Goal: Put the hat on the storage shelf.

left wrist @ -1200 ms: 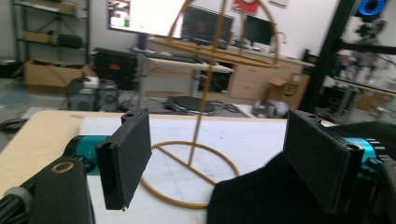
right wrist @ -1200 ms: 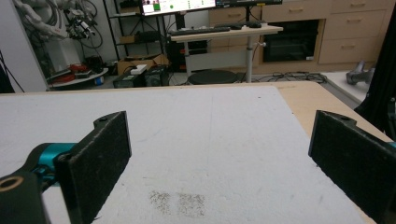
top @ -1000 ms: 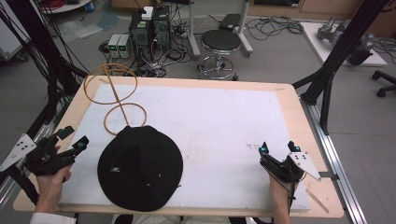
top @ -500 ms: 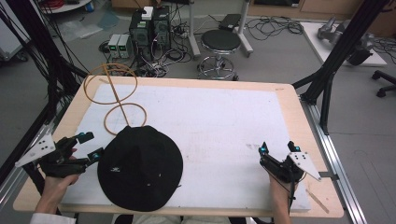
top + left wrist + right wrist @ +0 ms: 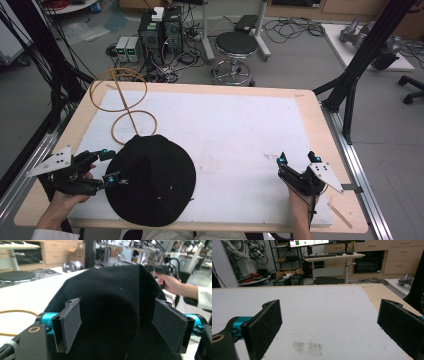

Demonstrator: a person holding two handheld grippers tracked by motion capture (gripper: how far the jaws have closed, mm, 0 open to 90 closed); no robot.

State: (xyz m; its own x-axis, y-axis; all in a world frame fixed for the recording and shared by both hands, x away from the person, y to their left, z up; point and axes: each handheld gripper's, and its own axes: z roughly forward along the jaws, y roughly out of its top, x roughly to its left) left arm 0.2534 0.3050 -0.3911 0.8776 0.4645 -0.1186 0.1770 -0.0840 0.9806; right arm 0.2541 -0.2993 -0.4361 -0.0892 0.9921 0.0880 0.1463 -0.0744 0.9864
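A black brimmed hat lies on the white mat near the table's front left. My left gripper is open at the hat's left brim, its jaws on either side of the brim edge. In the left gripper view the hat bulges between the two wide-apart pads. My right gripper rests open at the front right of the mat, with nothing between its pads but bare white mat.
A wooden stand of two rings on a rod stands at the back left, just behind the hat. The wooden table edge borders the mat. A stool and computer boxes stand on the floor beyond.
My left gripper has moved right from the table's left edge up to the hat's brim. The right gripper has stayed still.
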